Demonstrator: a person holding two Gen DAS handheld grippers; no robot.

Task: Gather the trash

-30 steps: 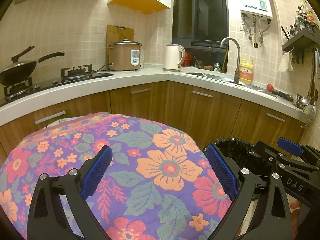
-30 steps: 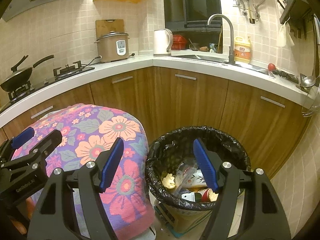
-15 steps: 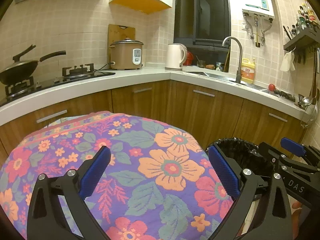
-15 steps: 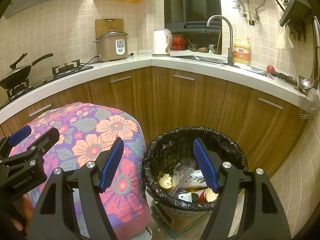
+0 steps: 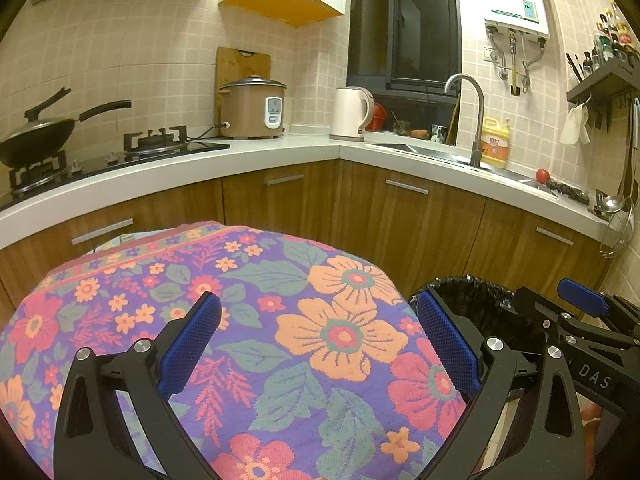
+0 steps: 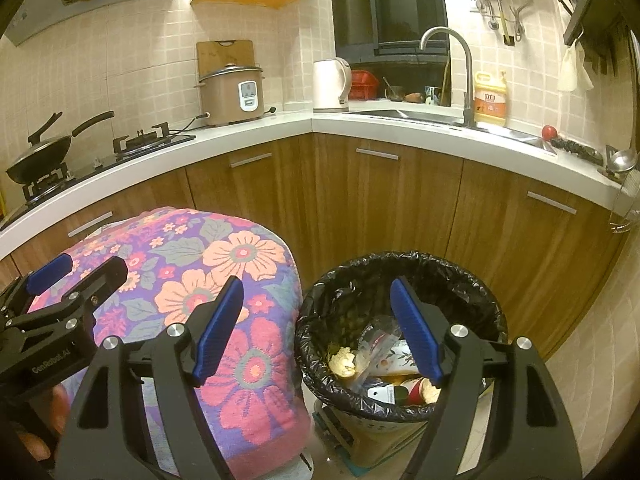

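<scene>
- Black crinkly plastic lines the round bin (image 6: 400,320), and the bag (image 6: 472,280) folds over its rim.
- Trash (image 6: 384,356) lies in the bin: a yellow crumbly lump, a clear wrapper, a red can and some paper packs.
- Soft woven cloth (image 5: 280,320) with big orange and pink flowers on purple covers a rounded table just left of the bin.
- Both tools are black with bumpy blue pads.
- Right gripper (image 6: 318,326) hangs over the bin's left rim. Its jaws are spread wide and hold nothing. One blue pad sits in front of the cloth, the other in front of the trash.
- Left gripper (image 5: 316,346) hangs over the cloth. Its jaws are spread wide too, with nothing between them.
- From the left camera, the bin (image 5: 492,304) shows just past the right pad, with the right gripper (image 5: 580,312) beside it.
- Past both tools, brown wood cupboards (image 6: 360,200) run under a smooth white counter (image 6: 280,132).
- On the counter stand a brown rice cooker (image 6: 234,94), a white kettle (image 6: 330,86) and a black pan (image 6: 40,156) on the stove.
- Farther right there is a shiny bent tap (image 6: 460,72) and a yellow bottle (image 6: 490,100).
- Small pale square tiles cover the wall (image 6: 140,60).
</scene>
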